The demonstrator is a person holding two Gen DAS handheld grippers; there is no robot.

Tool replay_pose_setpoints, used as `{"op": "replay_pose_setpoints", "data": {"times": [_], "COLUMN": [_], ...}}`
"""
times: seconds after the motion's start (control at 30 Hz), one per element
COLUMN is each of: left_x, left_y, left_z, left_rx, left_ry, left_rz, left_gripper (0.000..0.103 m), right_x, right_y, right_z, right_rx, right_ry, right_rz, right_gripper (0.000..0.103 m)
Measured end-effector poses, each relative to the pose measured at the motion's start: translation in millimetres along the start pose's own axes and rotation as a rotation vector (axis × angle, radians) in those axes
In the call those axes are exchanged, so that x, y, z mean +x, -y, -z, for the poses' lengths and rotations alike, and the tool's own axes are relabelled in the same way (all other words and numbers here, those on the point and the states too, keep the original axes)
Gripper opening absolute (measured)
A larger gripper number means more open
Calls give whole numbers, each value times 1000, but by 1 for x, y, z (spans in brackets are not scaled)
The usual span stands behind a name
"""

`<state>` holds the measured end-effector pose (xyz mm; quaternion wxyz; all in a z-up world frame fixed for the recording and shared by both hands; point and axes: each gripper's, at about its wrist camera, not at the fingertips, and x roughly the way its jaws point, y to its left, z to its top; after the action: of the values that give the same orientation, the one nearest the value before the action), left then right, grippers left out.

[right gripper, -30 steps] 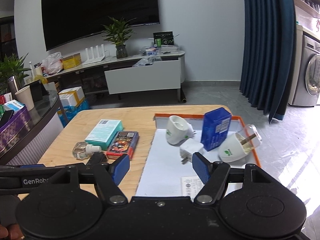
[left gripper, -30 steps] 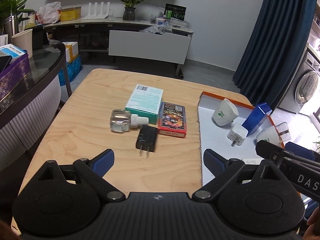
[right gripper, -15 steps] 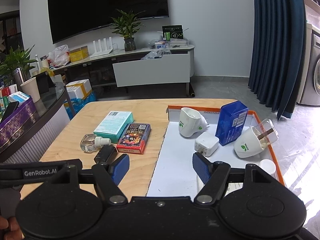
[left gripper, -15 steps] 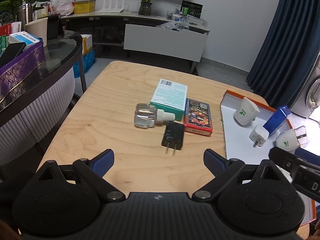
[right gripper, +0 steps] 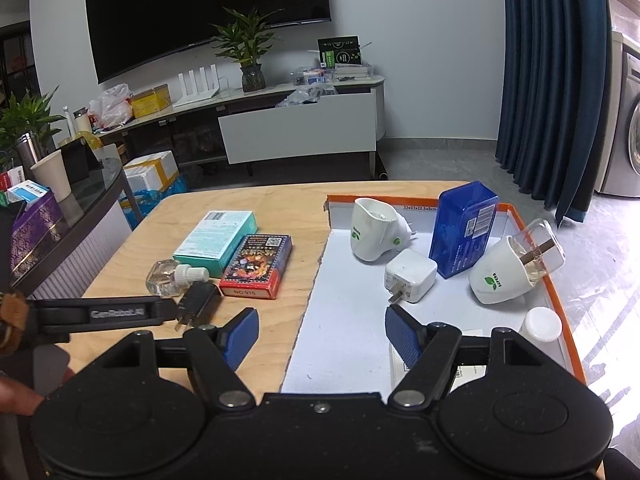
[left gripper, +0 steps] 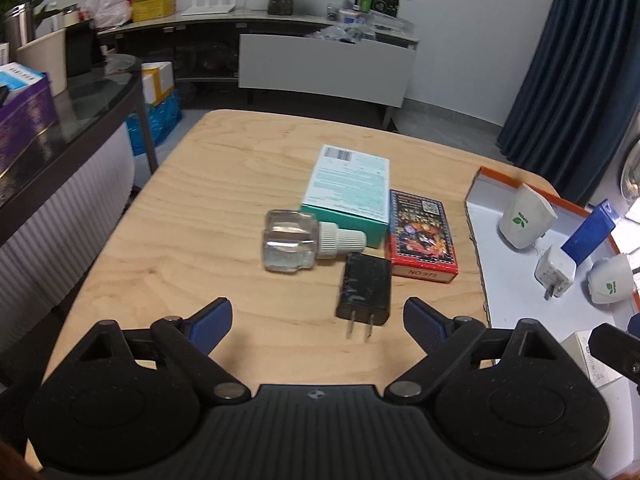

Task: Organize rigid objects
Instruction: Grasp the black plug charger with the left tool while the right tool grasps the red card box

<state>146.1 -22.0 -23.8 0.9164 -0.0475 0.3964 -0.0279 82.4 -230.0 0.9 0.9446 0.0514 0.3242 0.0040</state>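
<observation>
A: Where does the left gripper (left gripper: pixel 318 320) stand?

B: Low over the wooden table (left gripper: pixel 192 240), jaws spread wide though they have just been closing a little. Nothing sits between the blue pads. The black charger (left gripper: pixel 364 288) lies flat just ahead of them, its two prongs pointing back toward the gripper.

A: And around the charger?

B: A clear glass bottle (left gripper: pixel 289 245) with a white cap lies on its side just to the left of it, the cap near a teal box (left gripper: pixel 349 189). A red card pack (left gripper: pixel 421 240) lies beside the teal box, its near corner close to the charger; whether those two touch I cannot tell.

A: The right gripper (right gripper: pixel 320 336)?

B: Also spread, gripping nothing, hovering over the near edge of the orange-rimmed tray (right gripper: pixel 558 300). Its left pad is over the table, its right pad over the tray's white floor.

A: What is in the tray?

B: A white charger (right gripper: pixel 410 276) just past the right pad, two white plug-in diffusers (right gripper: pixel 374 234), a blue box (right gripper: pixel 464 230) standing tilted between them, and a small white cap (right gripper: pixel 543 324) by the right wall. Some printed paper lies under the gripper, mostly hidden.
</observation>
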Motion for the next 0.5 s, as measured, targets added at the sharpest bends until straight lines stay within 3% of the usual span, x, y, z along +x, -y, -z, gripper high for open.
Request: {"op": "replay_pose_setpoints", "data": {"times": [0.1,0.17,0.33,0.4,0.47,0.5], "left_x": [13,24,43,44,42,41], "left_y": [9,13,17,20,19,18], "left_z": [-2,-4,-5,-5,-5,-6], "left_rx": [41,65,104,136,148,142], "left_ry": [1,-13,-25,-8,0,0], "left_rz": [11,16,31,30,51,62], "left_gripper": [91,82,72,60,36,36], "right_x": [6,11,24,30,39,43], "right_y": [1,2,1,-2,-6,-9], "right_z": [-1,-3,-8,-11,-15,-18], "right_rx": [1,0,-3,-8,-15,-19], "right_ry": [-5,-8,-19,-22,-29,-34], "right_rz": [2,3,-8,-14,-29,-43], "right_gripper": [83,83,83,83,83,83]}}
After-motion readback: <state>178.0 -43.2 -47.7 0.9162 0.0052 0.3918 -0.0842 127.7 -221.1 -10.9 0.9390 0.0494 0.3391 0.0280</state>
